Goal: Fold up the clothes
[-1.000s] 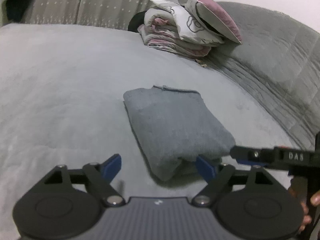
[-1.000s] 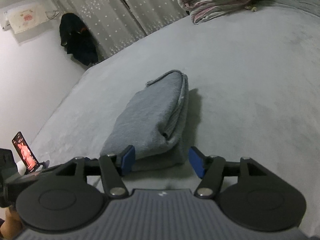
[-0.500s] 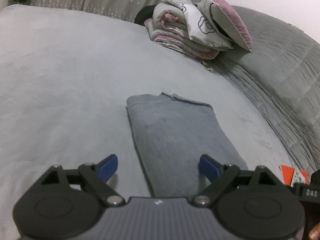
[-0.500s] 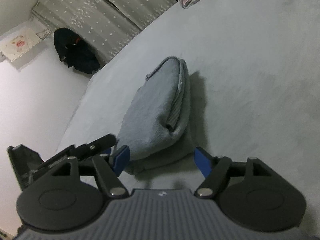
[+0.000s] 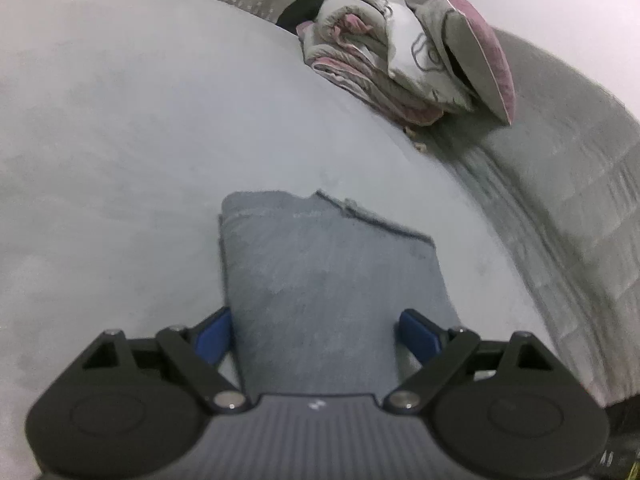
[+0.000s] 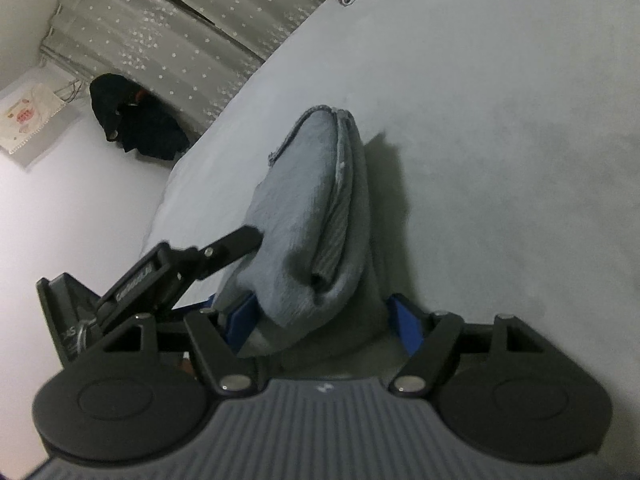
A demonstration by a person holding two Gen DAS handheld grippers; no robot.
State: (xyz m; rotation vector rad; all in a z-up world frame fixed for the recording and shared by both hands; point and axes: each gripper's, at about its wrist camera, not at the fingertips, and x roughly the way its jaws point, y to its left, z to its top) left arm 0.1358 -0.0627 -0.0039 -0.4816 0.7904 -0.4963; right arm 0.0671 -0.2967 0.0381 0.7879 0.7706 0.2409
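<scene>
Grey bed (image 5: 120, 128), plush cover, carries one folded grey-blue garment (image 5: 320, 280) lying near its front edge. Left tongs (image 5: 316, 330): spread wide, blue pads either side of the garment's near end, not pressing it. Right tongs (image 6: 322, 320): jaws have just been opening, now spread, the garment's thick folded end between the pads but not pinched; the left tool's black finger (image 6: 224, 248) touches the garment's flank. Behind: rolled pink-and-white bedding (image 5: 372, 68), pillow (image 5: 468, 48), quilted grey headboard (image 5: 580, 168). Star-dotted curtain (image 6: 180, 28) and dark hanging clothing (image 6: 136, 120) stand beyond.
</scene>
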